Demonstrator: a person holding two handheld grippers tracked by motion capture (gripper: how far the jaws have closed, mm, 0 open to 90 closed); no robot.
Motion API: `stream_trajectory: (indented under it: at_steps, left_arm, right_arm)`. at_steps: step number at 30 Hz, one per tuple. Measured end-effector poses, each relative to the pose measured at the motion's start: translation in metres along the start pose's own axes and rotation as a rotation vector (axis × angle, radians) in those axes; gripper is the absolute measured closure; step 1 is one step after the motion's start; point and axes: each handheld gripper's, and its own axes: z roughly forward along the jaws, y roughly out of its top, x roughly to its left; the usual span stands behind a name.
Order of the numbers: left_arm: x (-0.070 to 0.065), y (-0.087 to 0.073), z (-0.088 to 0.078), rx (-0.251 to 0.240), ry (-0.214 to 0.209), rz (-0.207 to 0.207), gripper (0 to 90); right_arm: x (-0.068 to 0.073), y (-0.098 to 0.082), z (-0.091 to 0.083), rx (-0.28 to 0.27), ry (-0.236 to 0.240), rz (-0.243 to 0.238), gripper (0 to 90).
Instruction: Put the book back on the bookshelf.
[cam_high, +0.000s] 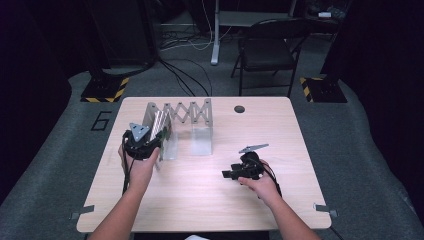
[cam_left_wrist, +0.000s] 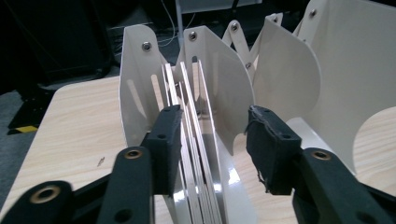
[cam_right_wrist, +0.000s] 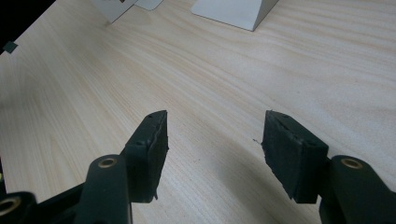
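Both forearms are showing bare, no sleeves. The left gripper (cam_high: 142, 142) is wearing a grey 3-cornered plate on top; the right gripper (cam_high: 240, 170) is carrying one too. Each is showing 2 black jaws (brass-ringed pivot holes behind square, frayed-edged pads), black cables trailing.

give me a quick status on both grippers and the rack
Left gripper open around thin boards in white rack. Right gripper open, empty, over table. Nothing blocking.

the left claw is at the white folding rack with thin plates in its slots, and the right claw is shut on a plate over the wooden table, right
Not quite: the right claw is open and empty over the light wooden table, as the right gripper view shows. The left claw is at the white folding rack holding thin white plates.
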Motion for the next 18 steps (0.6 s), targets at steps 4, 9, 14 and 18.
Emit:
stream_trajectory:
  at_steps: [4, 9, 14, 18]
  left_arm:
    - [0.001, 0.001, -0.004, -0.013, -0.015, -0.004, 48.4]
    - [0.000, 0.002, -0.010, -0.022, -0.034, -0.004, 46.2]
    - [-0.001, 0.003, -0.015, -0.008, -0.056, 0.002, 44.2]
    - [-0.004, 0.003, -0.020, 0.010, -0.089, 0.011, 43.2]
  right_arm:
    - [-0.001, -0.001, 0.000, 0.002, -0.001, 0.000, 40.2]
    - [-0.001, -0.001, -0.001, -0.001, -0.003, 0.000, 40.1]
    - [0.000, -0.001, 0.000, 0.005, -0.001, 0.008, 40.1]
    - [0.000, -0.001, 0.000, 0.005, -0.004, 0.005, 40.0]
